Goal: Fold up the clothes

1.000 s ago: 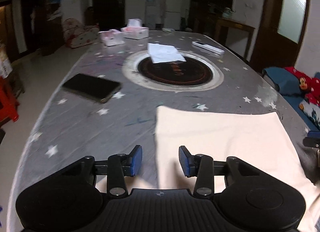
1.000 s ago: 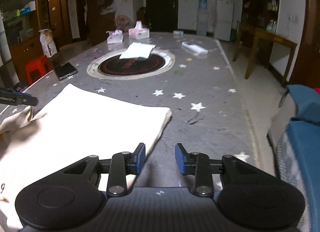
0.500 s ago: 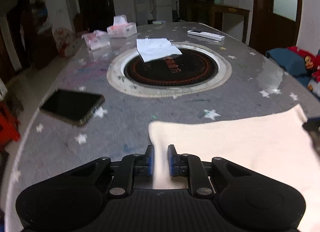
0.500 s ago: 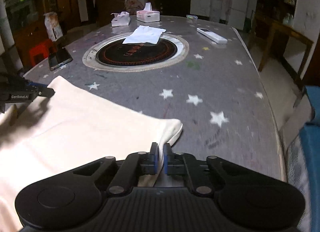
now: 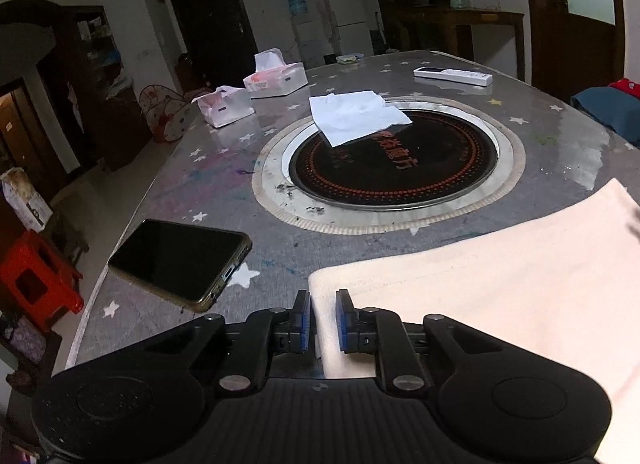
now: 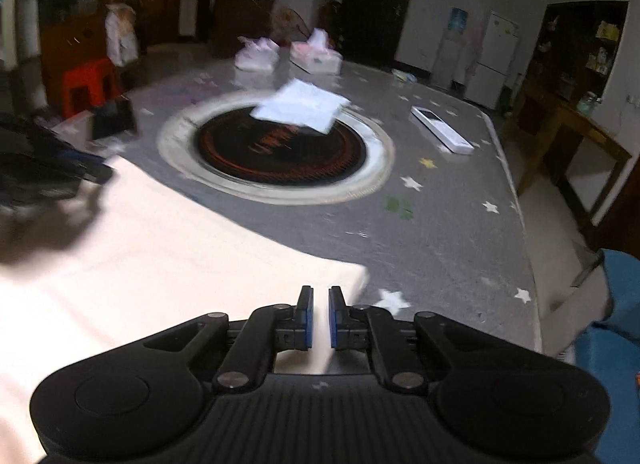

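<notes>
The cream cloth (image 5: 500,284) lies flat on the near part of the grey starry desk (image 5: 224,168). The left tool (image 5: 323,314) has its blue pads on the cloth's left corner, pinching a bit of the edge. Its jaws are easing apart a tiny bit right now, with the cloth between them. The right tool (image 6: 319,316) is pinched tight on the cloth's right corner (image 6: 344,284), as far as I can tell; that picture is blurry.

I think the step now is to lift both corners and carry them over to make a fold. To do it well, both tools should grip firmly and go up together, at the same height. They should stay the same way apart, so the edge stays straight and does not sag. The left one looks a little loose, so the corner could slip out. Then lay the edge down neatly on the far edge and press it flat.

The black phone (image 5: 180,258) is just beside the left corner. Watch that the cloth does not drag it.

There is red writing on the black round plate (image 5: 394,162) in the middle of the desk. It looks like Chinese letters, but I cannot read them. The tissue packs (image 5: 276,80) have marks too small to read.
</notes>
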The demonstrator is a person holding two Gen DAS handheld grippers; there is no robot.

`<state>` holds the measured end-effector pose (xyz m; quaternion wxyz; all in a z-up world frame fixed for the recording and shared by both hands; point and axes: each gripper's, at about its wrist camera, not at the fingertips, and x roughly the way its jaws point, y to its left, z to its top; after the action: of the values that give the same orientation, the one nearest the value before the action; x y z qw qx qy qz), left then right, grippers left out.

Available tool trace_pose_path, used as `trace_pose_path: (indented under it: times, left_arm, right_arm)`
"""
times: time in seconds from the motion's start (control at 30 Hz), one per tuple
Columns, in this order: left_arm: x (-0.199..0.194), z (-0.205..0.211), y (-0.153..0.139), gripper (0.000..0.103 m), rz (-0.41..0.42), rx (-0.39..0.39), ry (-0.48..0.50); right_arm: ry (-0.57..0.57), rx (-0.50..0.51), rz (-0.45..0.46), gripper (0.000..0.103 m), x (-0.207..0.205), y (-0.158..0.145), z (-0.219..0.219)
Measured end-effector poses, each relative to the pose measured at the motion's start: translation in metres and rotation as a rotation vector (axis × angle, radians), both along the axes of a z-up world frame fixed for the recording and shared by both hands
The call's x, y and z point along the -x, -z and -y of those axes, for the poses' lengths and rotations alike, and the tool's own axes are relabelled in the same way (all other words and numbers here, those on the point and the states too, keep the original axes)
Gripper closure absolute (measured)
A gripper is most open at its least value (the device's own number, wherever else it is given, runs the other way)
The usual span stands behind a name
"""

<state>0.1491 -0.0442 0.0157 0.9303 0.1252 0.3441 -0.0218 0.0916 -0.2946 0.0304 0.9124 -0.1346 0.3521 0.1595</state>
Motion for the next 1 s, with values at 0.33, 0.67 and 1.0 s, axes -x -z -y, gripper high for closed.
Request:
trace_pose_path:
  times: [0.33, 0.67, 1.0]
  left_arm:
    - [0.069, 0.029, -0.014, 0.086, -0.017, 0.115, 0.182]
    - [0.105, 0.035, -0.012, 0.086, -0.031, 0.168, 0.24]
    - [0.114, 0.029, -0.002, 0.083, -0.051, 0.189, 0.232]
  right_arm:
    - [-0.353, -0.011, -0.035, 0.095, 0.134, -0.02, -0.044]
    - [-0.582, 0.165, 0.004, 0.086, 0.204, 0.005, -0.09]
    - [-0.554, 0.101, 0.023, 0.1, 0.201, 0.01, -0.101]
